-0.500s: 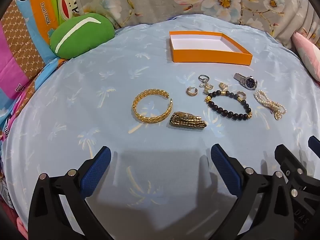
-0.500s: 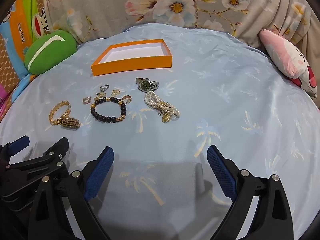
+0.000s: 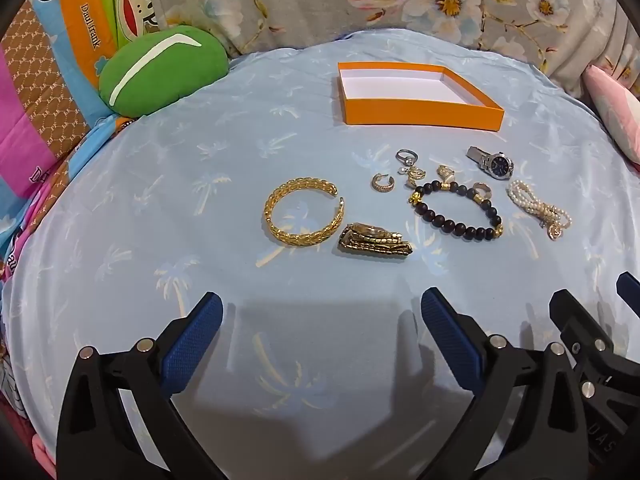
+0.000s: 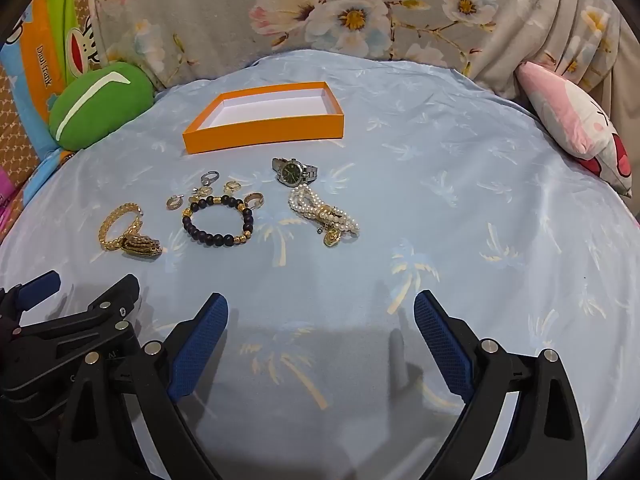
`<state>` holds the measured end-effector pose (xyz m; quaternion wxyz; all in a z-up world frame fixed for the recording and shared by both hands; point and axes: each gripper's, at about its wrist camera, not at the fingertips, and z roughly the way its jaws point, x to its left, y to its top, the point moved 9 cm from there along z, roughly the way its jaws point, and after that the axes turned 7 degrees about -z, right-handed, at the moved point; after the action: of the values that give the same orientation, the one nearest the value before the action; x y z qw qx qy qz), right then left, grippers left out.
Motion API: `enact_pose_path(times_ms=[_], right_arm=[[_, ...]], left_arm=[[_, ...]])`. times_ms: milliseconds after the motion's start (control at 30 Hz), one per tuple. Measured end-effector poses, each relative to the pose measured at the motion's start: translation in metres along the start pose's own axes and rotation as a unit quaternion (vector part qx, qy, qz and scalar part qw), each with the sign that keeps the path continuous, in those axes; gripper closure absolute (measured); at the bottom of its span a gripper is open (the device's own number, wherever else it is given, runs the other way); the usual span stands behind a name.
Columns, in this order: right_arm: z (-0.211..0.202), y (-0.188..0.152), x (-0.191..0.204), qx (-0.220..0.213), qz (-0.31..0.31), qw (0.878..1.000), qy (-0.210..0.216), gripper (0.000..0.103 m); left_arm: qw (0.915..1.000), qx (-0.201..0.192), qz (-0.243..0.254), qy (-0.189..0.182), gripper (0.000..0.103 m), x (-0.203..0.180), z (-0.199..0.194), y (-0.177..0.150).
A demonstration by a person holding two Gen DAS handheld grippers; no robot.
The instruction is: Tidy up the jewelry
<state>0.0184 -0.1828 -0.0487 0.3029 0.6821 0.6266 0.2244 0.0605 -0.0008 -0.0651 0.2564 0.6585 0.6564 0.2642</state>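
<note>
Bed covered in pale blue sheet with palm-tree print (image 3: pixel 200 280); floral grey cushions behind.

Nearest: left tongs (image 3: pixel 318 334) and right tongs (image 4: pixel 320 334), both spread wide, pinching nothing, hovering side by side over bare sheet short of the jewelry. Probably staged for a first pick; nothing moved yet, judging by the layout.

Next row out, left to right in left wrist view: open gold leaf-pattern cuff bangle (image 3: pixel 302 213), touching or just beside folded gold link watch (image 3: pixel 374 239); black bead bracelet with gold spacers (image 3: pixel 458 210); bunched white pearl strand with gold pendant (image 3: pixel 538 210). All lying flat, spread out singly. Likely laid so for separate grasps.

Slightly farther: cluster of small gold and silver rings and earrings (image 3: pixel 408 170), close together, some touching bead bracelet; silver steel watch with dark dial (image 3: pixel 490 163).

Farthest: shallow orange cardboard box with white interior (image 3: pixel 420 112), open, empty, apart from all pieces. Presumed destination.

At bed edge: round green plush cushion (image 3: pixel 160 70), pink-and-white plush pillow (image 4: pixel 576 124).
</note>
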Motion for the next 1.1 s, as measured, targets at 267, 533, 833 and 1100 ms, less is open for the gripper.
enact_pose_path(times_ms=[267,533,833,1100], right_arm=[[0.0013,-0.0001,-0.0011,0.000,0.001,1.000,0.002,0.010],[0.0029,-0.0023,-0.0002,0.002,0.003,1.000,0.004,0.010],[0.0046,-0.0038,0.0016,0.003,0.006,1.000,0.007,0.010],[0.0053,-0.0045,0.0028,0.004,0.008,1.000,0.009,0.010]], left_arm=[[1.0000,0.000,0.000,-0.001,0.006,0.0012,-0.0003,0.0003],[1.0000,0.000,0.000,-0.001,0.006,0.0011,-0.0003,0.0002],[1.0000,0.000,0.000,-0.002,0.006,0.0015,-0.0004,-0.0001],[1.0000,0.001,-0.001,-0.002,0.006,0.0009,0.0000,-0.0001]])
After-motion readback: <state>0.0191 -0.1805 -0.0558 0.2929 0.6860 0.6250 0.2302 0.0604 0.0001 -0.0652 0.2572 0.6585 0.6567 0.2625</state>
